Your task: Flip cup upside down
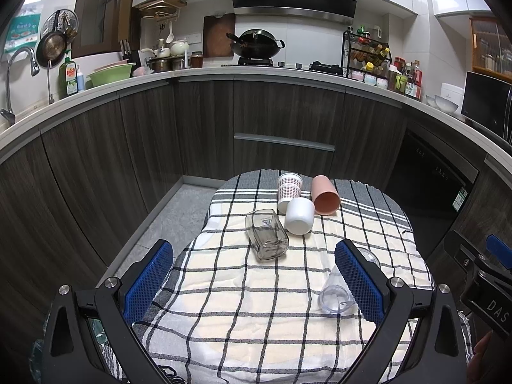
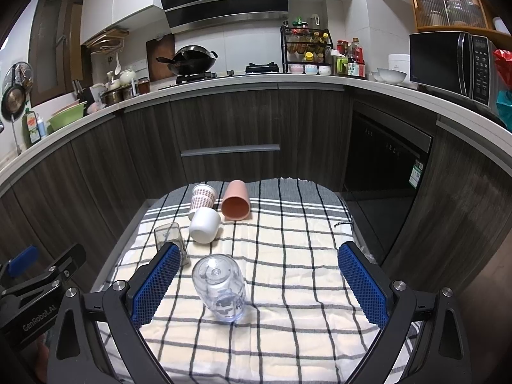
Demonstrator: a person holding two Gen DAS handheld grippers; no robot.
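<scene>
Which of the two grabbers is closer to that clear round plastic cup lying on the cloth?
Right. The right gripper is open with the clear plastic cup lying between its fingers; the left gripper sits to the cup's left, its right finger beside it.

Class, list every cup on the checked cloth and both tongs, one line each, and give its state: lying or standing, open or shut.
Clear plastic cup: lying on its side.
Square glass cup: lying on its side.
White cup: tipped over, leaning against the patterned cup.
Patterned cup: lying on its side.
Pink cup: lying on its side.
Left tongs: open, empty.
Right tongs: open, empty.
</scene>
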